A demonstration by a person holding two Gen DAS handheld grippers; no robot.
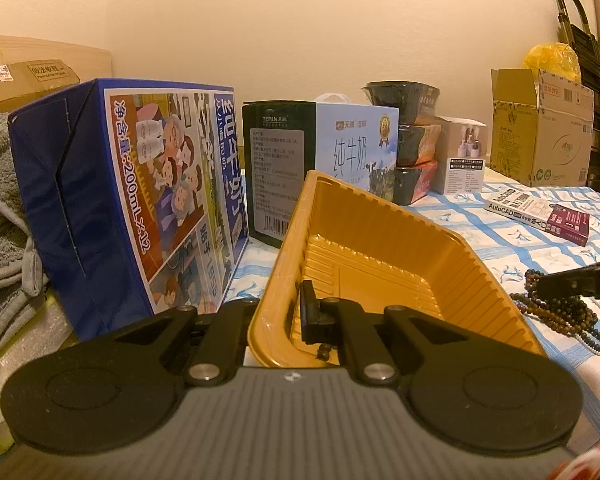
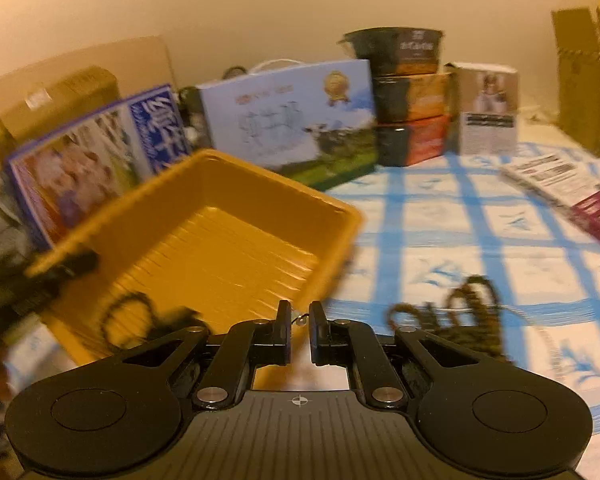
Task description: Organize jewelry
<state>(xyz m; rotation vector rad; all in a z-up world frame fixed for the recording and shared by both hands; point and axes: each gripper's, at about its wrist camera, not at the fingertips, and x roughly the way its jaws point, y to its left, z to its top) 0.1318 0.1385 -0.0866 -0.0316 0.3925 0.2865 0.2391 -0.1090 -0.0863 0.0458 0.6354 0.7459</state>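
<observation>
Two milk cartons behind | left tool clamps tray | right tool slightly ajar

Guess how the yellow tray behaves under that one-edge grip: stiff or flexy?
Probably flexy: the tray looks like thin ribbed plastic. The left gripper clamps only its near rim, so it tilts and may twist. Likely light; beads inside could slide.
</observation>
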